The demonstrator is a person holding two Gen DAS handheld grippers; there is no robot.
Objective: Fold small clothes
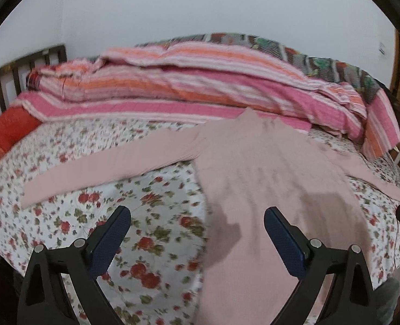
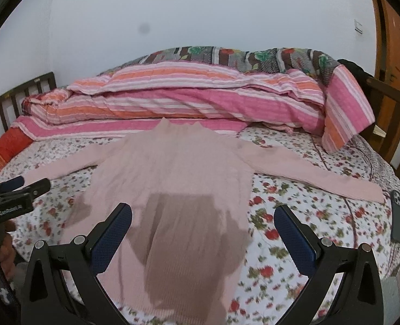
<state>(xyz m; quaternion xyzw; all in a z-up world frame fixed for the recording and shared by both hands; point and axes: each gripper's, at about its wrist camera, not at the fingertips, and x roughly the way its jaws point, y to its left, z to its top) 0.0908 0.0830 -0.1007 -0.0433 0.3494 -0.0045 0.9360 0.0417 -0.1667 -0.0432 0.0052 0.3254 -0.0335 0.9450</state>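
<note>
A pink sweater (image 2: 173, 168) lies flat on the bed (image 2: 308, 216), on a sheet with a red flower pattern. Its collar points toward the folded striped quilt (image 2: 186, 100) at the far side, and both sleeves are spread out to the sides. The left gripper (image 1: 197, 223) hangs above the left edge of the sweater body, its fingers (image 1: 110, 241) spread wide and holding nothing. The right gripper (image 2: 202, 220) hangs above the lower part of the sweater, also with fingers (image 2: 297, 241) spread wide and empty. A dark phone (image 2: 397, 216) lies on the sheet near the end of the right sleeve. A red pillow (image 2: 7, 146) rests at the left side of the bed.
</note>
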